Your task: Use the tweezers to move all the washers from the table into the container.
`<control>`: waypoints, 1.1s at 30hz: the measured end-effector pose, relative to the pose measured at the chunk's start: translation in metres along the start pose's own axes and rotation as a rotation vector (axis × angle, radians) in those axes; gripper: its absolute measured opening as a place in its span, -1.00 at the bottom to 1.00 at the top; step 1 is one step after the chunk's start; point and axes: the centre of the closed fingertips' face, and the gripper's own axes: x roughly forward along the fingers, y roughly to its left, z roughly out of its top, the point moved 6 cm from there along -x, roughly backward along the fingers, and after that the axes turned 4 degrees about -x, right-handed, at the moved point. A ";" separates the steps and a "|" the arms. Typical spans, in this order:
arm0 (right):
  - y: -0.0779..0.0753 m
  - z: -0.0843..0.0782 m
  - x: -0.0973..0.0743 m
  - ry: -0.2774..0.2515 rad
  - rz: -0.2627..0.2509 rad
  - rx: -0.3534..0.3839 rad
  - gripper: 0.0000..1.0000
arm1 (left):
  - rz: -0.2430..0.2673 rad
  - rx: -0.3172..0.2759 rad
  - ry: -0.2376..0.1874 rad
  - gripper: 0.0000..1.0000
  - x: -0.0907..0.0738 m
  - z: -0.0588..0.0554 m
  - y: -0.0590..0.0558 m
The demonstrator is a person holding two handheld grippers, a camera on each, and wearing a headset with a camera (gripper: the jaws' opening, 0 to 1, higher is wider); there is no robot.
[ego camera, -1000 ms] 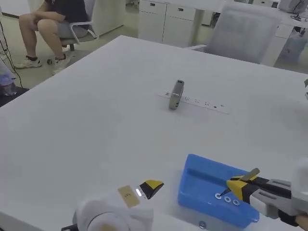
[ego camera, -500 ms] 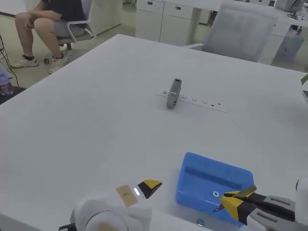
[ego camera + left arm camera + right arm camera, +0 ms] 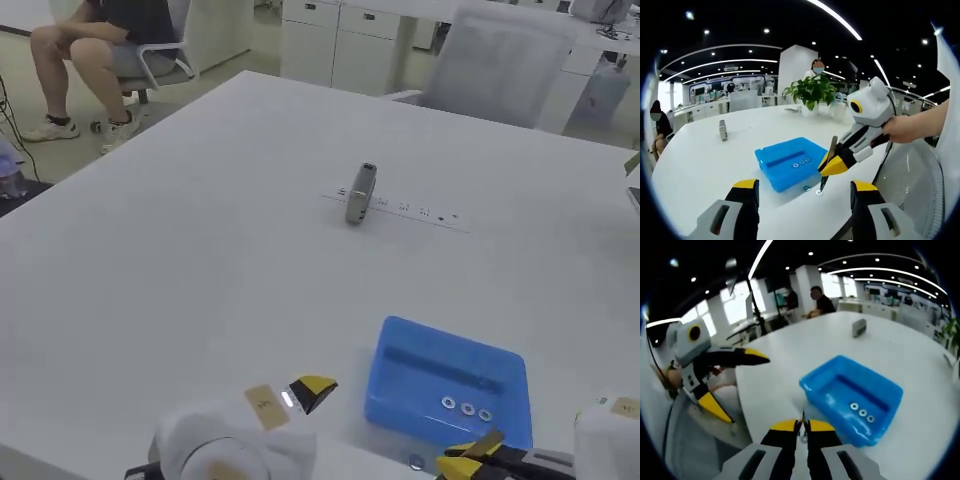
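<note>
Three washers (image 3: 862, 412) lie in a row on the floor of the blue container (image 3: 826, 392), so I judge the job partly done and the next pick in hand. My right tongs (image 3: 802, 426) are pinched narrow on the tweezers (image 3: 833, 147), whose tips point down at the white table (image 3: 705, 160) just outside the container's near wall.

In the left gripper view a loose washer (image 3: 818, 192) lies flat on the table right at the tweezer tips. I cannot tell whether the tips touch it or have closed on it. A second ring (image 3: 806, 188) sits just beside it, closer to the container wall. My left tongs (image 3: 805, 186) stand wide with nothing between them, near the container's left side and apart from it.

The next move, as I judge it, calls for setting the tweezer tips astride the washer's rim, squeezing through the right tongs, lifting it over the wall and letting go beside the other three. The washer is thin and flat on a smooth top, so it may skate away or slip from the tips.
</note>
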 end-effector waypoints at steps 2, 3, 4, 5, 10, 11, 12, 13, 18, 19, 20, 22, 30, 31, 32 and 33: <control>0.000 -0.002 0.001 0.005 0.002 0.003 -0.93 | 0.000 0.001 0.001 0.50 0.000 0.000 0.000; 0.000 -0.003 0.002 0.006 0.002 0.004 -0.93 | -0.001 0.001 0.002 0.50 0.000 0.000 0.000; 0.000 -0.004 0.003 0.006 0.003 0.004 -0.93 | -0.001 0.001 0.003 0.50 0.000 -0.001 0.000; 0.000 -0.003 0.003 0.008 0.007 0.006 -0.93 | -0.002 0.000 0.004 0.50 0.000 -0.001 0.000; 0.004 -0.004 0.004 0.024 0.006 -0.023 -0.93 | -0.003 0.003 0.008 0.50 0.000 -0.001 -0.001; 0.003 -0.004 0.004 0.024 0.006 -0.035 -0.92 | -0.003 0.004 0.008 0.49 0.000 -0.001 -0.001; 0.004 -0.004 0.005 0.025 0.008 -0.043 -0.92 | -0.003 0.004 0.008 0.49 0.000 -0.001 -0.001; 0.004 -0.005 0.006 0.030 0.010 -0.053 -0.92 | -0.004 0.003 0.008 0.49 0.000 -0.001 -0.001; 0.009 -0.005 0.008 0.040 0.018 -0.110 -0.92 | -0.004 0.004 0.010 0.49 0.000 -0.001 -0.001; 0.010 -0.005 0.008 0.041 0.018 -0.126 -0.92 | -0.004 0.005 0.012 0.49 0.000 -0.002 -0.001; 0.012 -0.005 0.009 0.046 0.024 -0.159 -0.92 | -0.005 0.006 0.011 0.49 0.000 -0.002 -0.001; 0.016 -0.005 0.009 0.049 0.034 -0.188 -0.92 | -0.006 0.007 0.013 0.49 0.000 -0.002 -0.001; 0.018 -0.009 0.010 0.044 0.033 -0.254 -0.92 | -0.007 0.012 0.018 0.48 0.001 -0.002 -0.001; 0.017 -0.008 0.010 0.036 0.028 -0.258 -0.92 | -0.008 0.013 0.020 0.48 0.001 -0.002 -0.001; 0.015 -0.008 0.010 0.029 0.027 -0.252 -0.92 | -0.009 0.015 0.021 0.48 0.001 -0.002 -0.002; 0.012 -0.008 0.010 0.016 0.023 -0.221 -0.93 | -0.010 0.017 0.023 0.48 0.001 -0.003 -0.002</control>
